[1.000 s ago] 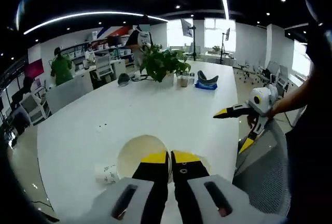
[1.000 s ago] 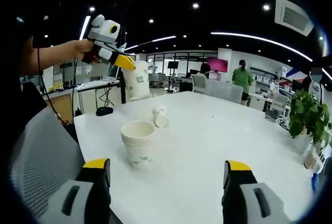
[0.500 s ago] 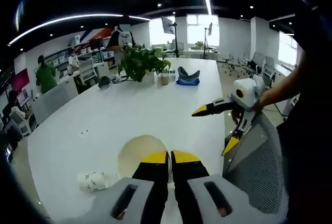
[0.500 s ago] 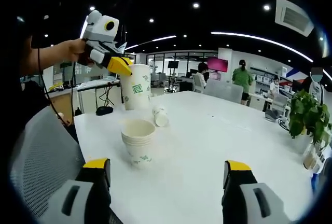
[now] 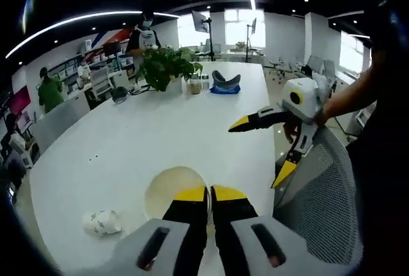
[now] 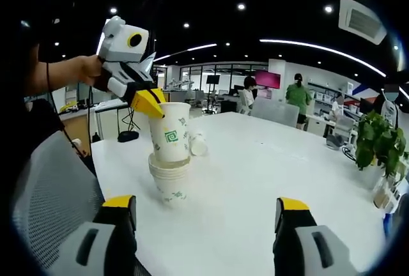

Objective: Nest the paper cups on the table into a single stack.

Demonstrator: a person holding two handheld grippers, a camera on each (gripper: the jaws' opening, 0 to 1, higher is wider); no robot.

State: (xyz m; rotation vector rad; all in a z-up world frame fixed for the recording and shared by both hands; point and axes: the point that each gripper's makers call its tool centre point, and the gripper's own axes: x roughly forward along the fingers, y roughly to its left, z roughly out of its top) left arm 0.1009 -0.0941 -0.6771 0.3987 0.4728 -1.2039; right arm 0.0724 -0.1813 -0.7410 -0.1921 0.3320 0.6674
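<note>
My left gripper [image 5: 208, 194] is shut on the rim of a white paper cup [image 5: 174, 190] with a green logo. In the right gripper view, the left gripper [image 6: 152, 105] holds that cup [image 6: 170, 132] upright, its base sunk into the top of a stack of nested cups [image 6: 170, 185] near the table's corner. One more cup [image 6: 198, 144] lies on its side just behind the stack, and the lying cup [image 5: 101, 222] also appears at lower left in the left gripper view. My right gripper [image 6: 206, 204] stands open and holds nothing; the right gripper [image 5: 262, 151] hovers off the table's edge.
The long white table [image 6: 268, 161] stretches away. At its far end stand a potted plant [image 5: 165, 65], small jars and a blue object [image 5: 223, 84]. A grey mesh chair [image 5: 323, 206] sits at the table's near edge. People work at desks beyond.
The left gripper has brought its cup down and across, from beside the stack to directly over it, so its base now sits in the stack's mouth. The right gripper has stayed still.
</note>
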